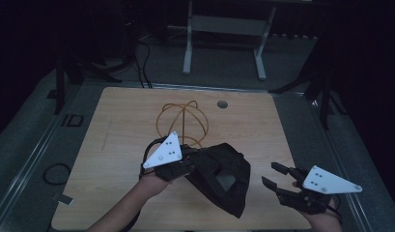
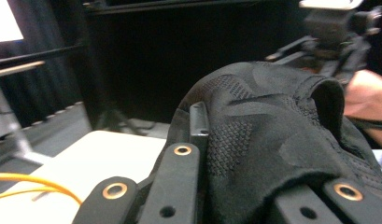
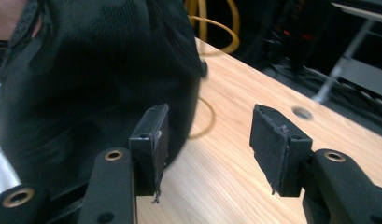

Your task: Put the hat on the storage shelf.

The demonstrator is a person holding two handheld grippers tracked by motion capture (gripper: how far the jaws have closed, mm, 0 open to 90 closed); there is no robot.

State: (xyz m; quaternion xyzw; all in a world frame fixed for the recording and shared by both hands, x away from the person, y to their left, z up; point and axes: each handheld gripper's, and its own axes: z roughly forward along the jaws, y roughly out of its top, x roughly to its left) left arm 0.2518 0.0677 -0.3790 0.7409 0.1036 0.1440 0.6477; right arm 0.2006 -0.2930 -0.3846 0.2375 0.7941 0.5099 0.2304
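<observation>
One wooden table (image 1: 137, 203) stands on grey floor (image 1: 21, 145) in a dark room.

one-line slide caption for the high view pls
Left gripper shut on a black fabric pouch over the wooden table; right gripper open beside it.

Dim room, very little light. A pale wooden tabletop (image 1: 122, 145) sits on grey floor (image 1: 21, 145), with a round cable hole (image 1: 222, 104) near its far edge. Beyond it stands a white desk frame (image 1: 224, 29) on two legs, black cables (image 1: 137, 63) trailing beside it on the floor. A loose cable loop (image 1: 56, 173) lies left of the tabletop. Black stand legs (image 1: 325, 92) rise at the right, and the back is all darkness. A bright pale panel (image 2: 4, 21) glows in the left gripper view.
</observation>
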